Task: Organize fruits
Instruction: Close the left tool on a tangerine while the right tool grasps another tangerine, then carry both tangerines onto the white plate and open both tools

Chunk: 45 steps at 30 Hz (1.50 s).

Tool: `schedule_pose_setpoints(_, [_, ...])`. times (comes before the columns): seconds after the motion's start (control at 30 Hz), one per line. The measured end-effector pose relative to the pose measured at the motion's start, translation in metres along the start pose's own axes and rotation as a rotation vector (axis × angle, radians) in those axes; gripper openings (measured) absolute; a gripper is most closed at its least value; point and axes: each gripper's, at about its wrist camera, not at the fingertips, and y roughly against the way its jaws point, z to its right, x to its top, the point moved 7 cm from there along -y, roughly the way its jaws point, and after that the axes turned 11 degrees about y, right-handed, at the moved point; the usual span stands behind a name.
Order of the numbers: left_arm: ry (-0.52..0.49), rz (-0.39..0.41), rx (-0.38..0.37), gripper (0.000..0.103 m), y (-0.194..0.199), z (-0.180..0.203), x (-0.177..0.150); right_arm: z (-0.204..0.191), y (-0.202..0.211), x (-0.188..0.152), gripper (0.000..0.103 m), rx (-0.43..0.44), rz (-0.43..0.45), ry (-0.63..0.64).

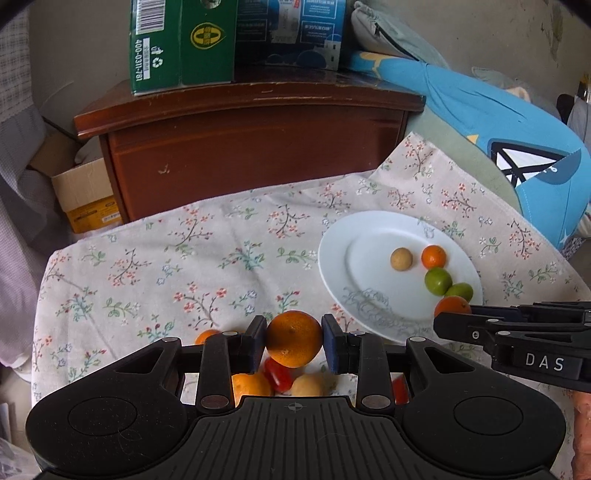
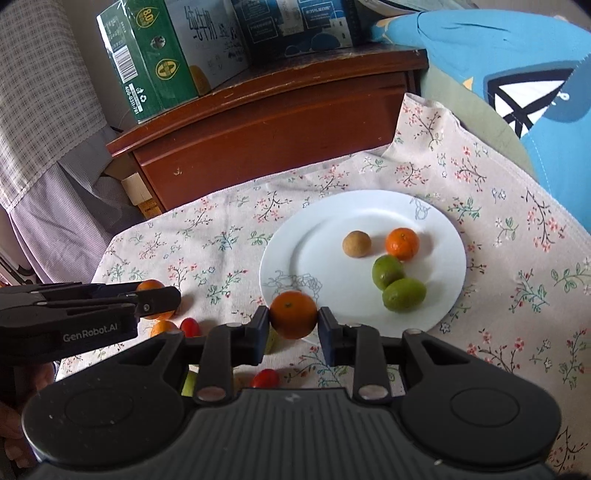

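Observation:
My left gripper (image 1: 294,341) is shut on an orange mandarin (image 1: 294,343), held above loose fruit on the floral cloth: another mandarin (image 1: 249,384), a cherry tomato (image 1: 277,373) and a tan longan (image 1: 306,384). My right gripper (image 2: 293,319) is shut on a second mandarin (image 2: 293,314) over the near rim of the white plate (image 2: 314,251). On the plate lie a longan (image 2: 356,243), a mandarin (image 2: 402,243) and two green fruits (image 2: 387,272) (image 2: 403,294). The left gripper also shows at the left of the right wrist view (image 2: 162,299).
A dark wooden cabinet (image 1: 255,147) stands behind the table with a green carton (image 1: 181,44) and a blue carton (image 1: 291,33) on top. A blue cushion (image 1: 517,140) lies at the right. More cherry tomatoes (image 2: 190,326) (image 2: 266,378) sit on the cloth.

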Motion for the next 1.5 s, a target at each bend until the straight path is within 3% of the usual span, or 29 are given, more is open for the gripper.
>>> schedule_pose_setpoints(0.33, [-0.008, 0.034, -0.082, 0.030, -0.011, 0.028, 0.022, 0.024, 0.000, 0.024, 0.029, 0.005, 0.045, -0.072])
schedule_pose_setpoints(0.63, [0.008, 0.006, -0.110, 0.030, -0.043, 0.041, 0.029, 0.045, -0.026, 0.023, 0.029, 0.016, -0.016, -0.158])
schedule_pose_setpoints(1.27, [0.048, -0.059, -0.155, 0.031, -0.087, 0.047, 0.026, 0.057, -0.056, 0.020, 0.029, -0.020, -0.064, -0.157])
schedule_pose_setpoints(1.37, [0.061, -0.053, -0.149, 0.037, -0.086, 0.046, 0.028, 0.059, -0.055, 0.022, 0.031, -0.026, -0.050, -0.165])
schedule_pose_setpoints(1.5, [0.090, -0.022, -0.114, 0.060, -0.079, 0.040, 0.036, 0.063, -0.050, 0.027, 0.033, -0.035, -0.024, -0.181])
